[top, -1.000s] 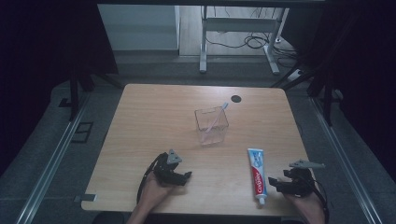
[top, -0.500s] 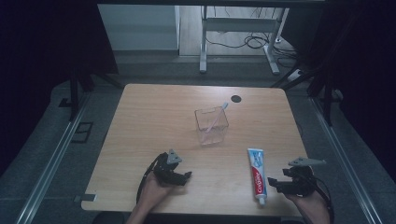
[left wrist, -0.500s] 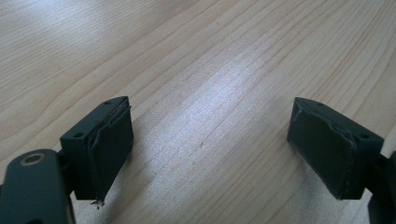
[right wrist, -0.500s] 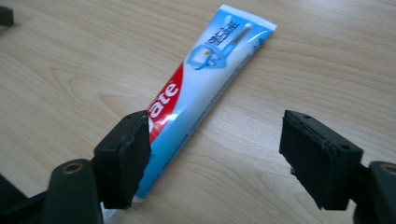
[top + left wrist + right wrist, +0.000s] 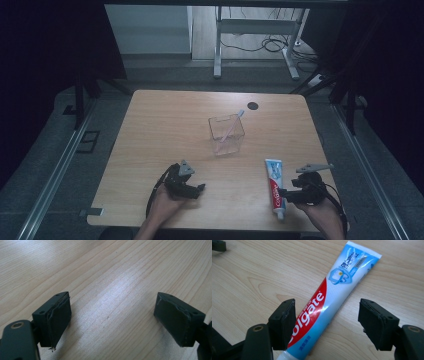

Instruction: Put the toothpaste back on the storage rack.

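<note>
Toothpaste [image 5: 329, 297] lay flat near the table's [image 5: 165, 130] front right edge, between the right gripper's [image 5: 327, 323] spread, just-closing jaws — best centred before pinching its lower body squarely — while the left gripper [image 5: 112, 317] rested spread, empty.

I am in a lab or test room, not a home. My wooden table [image 5: 165, 130] stands alone on a grey floor [image 5: 50, 170]. Dark curtains [image 5: 45, 45] hang around it. Behind its far edge is a metal stand [image 5: 255, 30] with loose cables [image 5: 260, 46] on the floor.
</note>
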The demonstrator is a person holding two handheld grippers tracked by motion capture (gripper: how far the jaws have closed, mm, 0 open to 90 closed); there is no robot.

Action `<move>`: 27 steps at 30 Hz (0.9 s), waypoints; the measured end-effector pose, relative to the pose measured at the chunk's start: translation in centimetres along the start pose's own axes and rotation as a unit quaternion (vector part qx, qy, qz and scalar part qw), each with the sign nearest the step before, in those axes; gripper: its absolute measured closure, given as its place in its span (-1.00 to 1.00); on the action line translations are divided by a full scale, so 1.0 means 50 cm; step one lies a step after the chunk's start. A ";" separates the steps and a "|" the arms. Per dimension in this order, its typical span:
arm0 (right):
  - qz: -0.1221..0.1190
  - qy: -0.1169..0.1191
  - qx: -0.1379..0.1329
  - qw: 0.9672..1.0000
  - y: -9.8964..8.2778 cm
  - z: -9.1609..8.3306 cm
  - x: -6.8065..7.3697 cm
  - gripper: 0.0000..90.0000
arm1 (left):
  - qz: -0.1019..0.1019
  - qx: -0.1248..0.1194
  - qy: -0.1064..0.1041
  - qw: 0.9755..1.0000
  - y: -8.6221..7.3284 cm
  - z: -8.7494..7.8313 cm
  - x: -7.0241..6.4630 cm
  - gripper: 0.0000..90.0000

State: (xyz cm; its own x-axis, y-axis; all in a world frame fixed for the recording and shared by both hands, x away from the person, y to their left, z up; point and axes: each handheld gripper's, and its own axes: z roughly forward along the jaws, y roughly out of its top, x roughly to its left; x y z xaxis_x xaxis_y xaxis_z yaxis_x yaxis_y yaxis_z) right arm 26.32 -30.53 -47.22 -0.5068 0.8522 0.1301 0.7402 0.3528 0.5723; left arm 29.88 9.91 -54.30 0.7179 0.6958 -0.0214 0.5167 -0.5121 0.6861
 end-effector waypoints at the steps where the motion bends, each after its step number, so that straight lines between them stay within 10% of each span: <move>1: 0.002 0.002 0.002 1.000 0.001 0.005 -0.001 -0.32 | 0.000 0.000 0.000 1.000 0.000 0.000 0.000 -0.68; 27: -0.025 -0.023 0.066 0.997 0.014 0.084 0.021 -0.33 | 0.000 -0.001 0.000 1.000 0.000 0.000 0.000 -0.68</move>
State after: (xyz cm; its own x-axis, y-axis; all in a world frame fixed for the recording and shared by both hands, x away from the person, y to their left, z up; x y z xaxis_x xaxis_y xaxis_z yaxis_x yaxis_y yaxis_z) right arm 28.19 -27.78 -50.10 -0.5263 0.8479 0.0638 0.7670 0.4410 0.4660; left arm 29.88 9.91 -54.31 0.7180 0.6958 -0.0216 0.5162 -0.5113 0.6871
